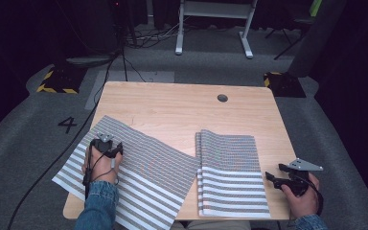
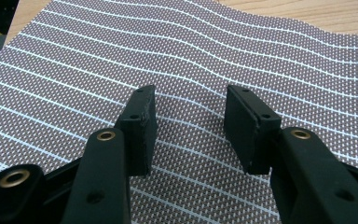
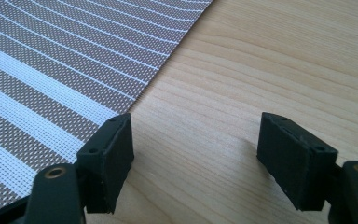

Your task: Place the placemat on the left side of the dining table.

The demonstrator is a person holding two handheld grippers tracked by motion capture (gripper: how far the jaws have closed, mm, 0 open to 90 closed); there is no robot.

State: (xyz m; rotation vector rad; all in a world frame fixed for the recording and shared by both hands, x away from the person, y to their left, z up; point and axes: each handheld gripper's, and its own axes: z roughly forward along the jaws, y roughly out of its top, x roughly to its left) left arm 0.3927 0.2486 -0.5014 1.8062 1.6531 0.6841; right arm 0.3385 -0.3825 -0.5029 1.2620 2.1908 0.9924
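from above we see the left gripper (image 1: 106, 146) resting over a striped placemat (image 1: 139, 167) that lies askew on the wooden table (image 1: 172, 103), its near corner past the edge. a folded stack of placemats (image 1: 230, 172) lies beside it; the right gripper (image 1: 280, 181) hovers at the stack's right edge. along the left gripper we find its jaws parted, nothing between them, the mat (image 2: 177, 60) below. along the right gripper, jaws wide apart over bare wood (image 3: 261, 60).

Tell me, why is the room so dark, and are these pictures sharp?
High view: light falls on the table, surroundings near black, slightly soft. Left gripper view: left claw and striped mat crisp. Right gripper view: right claw sharp, evenly lit wood, no glare.
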